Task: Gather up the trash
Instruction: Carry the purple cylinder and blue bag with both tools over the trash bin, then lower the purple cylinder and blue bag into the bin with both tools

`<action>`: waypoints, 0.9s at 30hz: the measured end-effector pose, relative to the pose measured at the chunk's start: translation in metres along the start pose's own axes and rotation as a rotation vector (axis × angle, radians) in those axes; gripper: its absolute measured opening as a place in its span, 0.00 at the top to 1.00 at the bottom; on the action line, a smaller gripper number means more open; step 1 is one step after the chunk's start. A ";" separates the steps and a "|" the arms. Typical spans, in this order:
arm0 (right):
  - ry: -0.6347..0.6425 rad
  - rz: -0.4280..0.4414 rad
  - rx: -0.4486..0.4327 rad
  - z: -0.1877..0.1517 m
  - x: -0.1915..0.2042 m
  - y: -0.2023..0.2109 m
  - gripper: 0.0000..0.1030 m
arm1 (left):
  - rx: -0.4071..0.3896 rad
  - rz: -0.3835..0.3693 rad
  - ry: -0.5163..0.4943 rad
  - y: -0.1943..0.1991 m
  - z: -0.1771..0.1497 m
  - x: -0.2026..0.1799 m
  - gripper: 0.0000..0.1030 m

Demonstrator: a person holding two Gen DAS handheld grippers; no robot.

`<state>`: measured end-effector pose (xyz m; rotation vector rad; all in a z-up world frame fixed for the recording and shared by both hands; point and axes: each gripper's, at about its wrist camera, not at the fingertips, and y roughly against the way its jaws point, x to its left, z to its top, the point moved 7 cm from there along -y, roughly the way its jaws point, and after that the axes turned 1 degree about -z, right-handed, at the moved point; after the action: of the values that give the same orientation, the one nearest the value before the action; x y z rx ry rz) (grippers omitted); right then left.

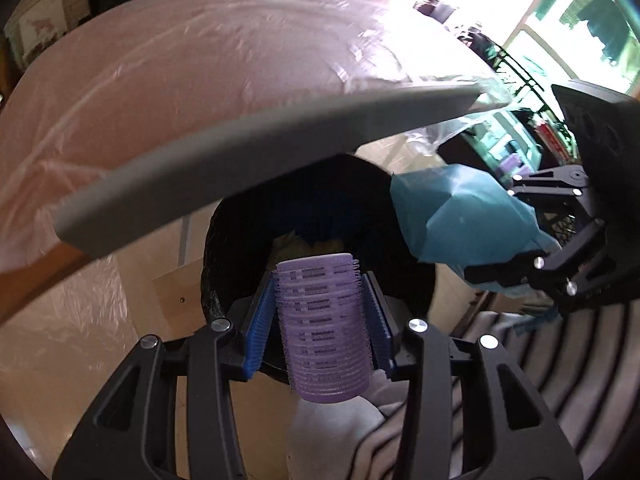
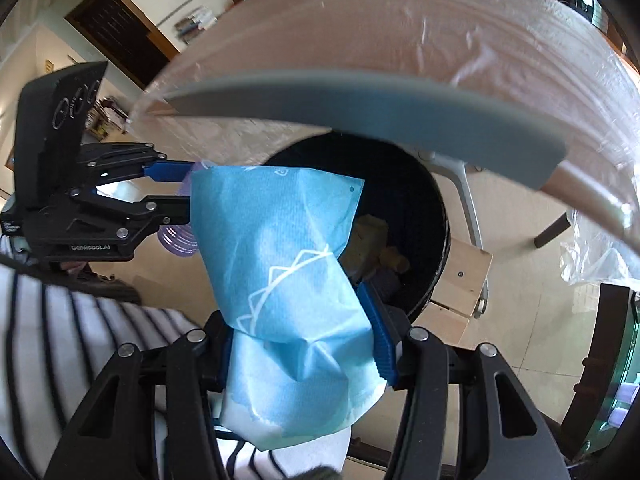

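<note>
Clamped in the left gripper (image 1: 325, 312), low in the middle of its frame, one purple roller (image 1: 322, 328) sits upright between the blue pads: light, stiff, bristly, unlikely to slip when held across its barrel. One blue paper bag (image 2: 288, 280) fills the centre of the right view, pinched in the right gripper (image 2: 308, 344); it looks soft, crumpled and near weightless, best held by its bunched middle. Beyond both, one black bin (image 2: 436, 216) gapes under the table edge (image 2: 360, 108), scraps already inside.
</note>
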<state>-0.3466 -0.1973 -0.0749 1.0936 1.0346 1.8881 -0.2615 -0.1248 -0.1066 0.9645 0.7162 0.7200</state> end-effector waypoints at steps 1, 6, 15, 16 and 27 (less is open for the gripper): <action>0.001 -0.010 0.009 0.000 -0.001 -0.007 0.50 | 0.003 0.005 0.007 -0.004 -0.002 0.001 0.56; -0.001 -0.067 0.034 0.000 -0.007 -0.032 0.50 | 0.016 0.053 0.002 -0.020 -0.008 0.003 0.56; -0.064 -0.135 0.022 0.007 -0.028 -0.048 0.50 | 0.006 0.123 -0.004 -0.037 -0.001 0.010 0.56; -0.073 -0.136 0.020 0.008 -0.030 -0.048 0.50 | 0.007 0.126 -0.004 -0.038 0.000 0.011 0.56; -0.096 -0.151 0.024 0.012 -0.032 -0.056 0.50 | 0.015 0.151 -0.044 -0.051 0.007 0.008 0.56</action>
<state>-0.3126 -0.1976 -0.1316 1.0779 1.0568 1.6914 -0.2408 -0.1409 -0.1512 1.0533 0.6157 0.8241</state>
